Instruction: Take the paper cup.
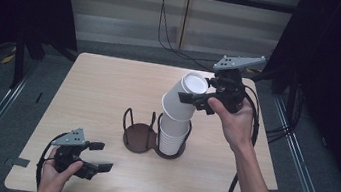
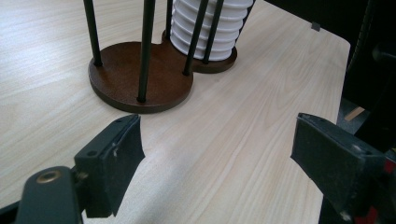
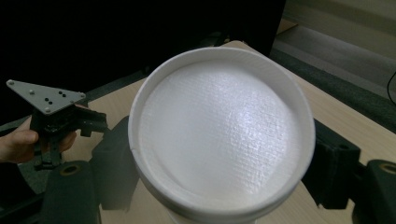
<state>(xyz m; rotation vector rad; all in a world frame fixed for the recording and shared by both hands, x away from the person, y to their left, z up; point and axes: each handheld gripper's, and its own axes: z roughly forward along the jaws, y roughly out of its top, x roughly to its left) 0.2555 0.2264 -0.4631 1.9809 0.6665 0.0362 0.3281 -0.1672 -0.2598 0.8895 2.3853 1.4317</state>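
Much of the white cup (image 1: pixel 184 98) held aloft is hard to read: in the right gripper view its flat bottom (image 3: pixel 219 135) faces the camera and covers the inner faces of both black jaws, so the pads' contact with its wall is seen only at the edges, and the cup's open mouth is cut off at the lower edge. In the high view the mouth is hidden where it meets the stack of white cups (image 1: pixel 173 136) beneath it, so whether the tilted cup still sits on the stack or has come clear cannot be told. The right gripper (image 1: pixel 197 100) is clamped on this cup, one jaw on each side of its wall, above the middle of the bench (image 1: pixel 98 91) toward its right edge, with the cup leaning bottom-up toward the far right corner. The stack stands in the right ring of a dark brown two-ring holder (image 1: pixel 138 137) with thin black uprights; the left ring holds nothing. In the left gripper view the holder's uprights and the stack are cut off at the top edge. The left gripper (image 1: pixel 101 156) hangs near the bench's near left corner, well apart from the holder, its jaws apart with only bare wood between them.
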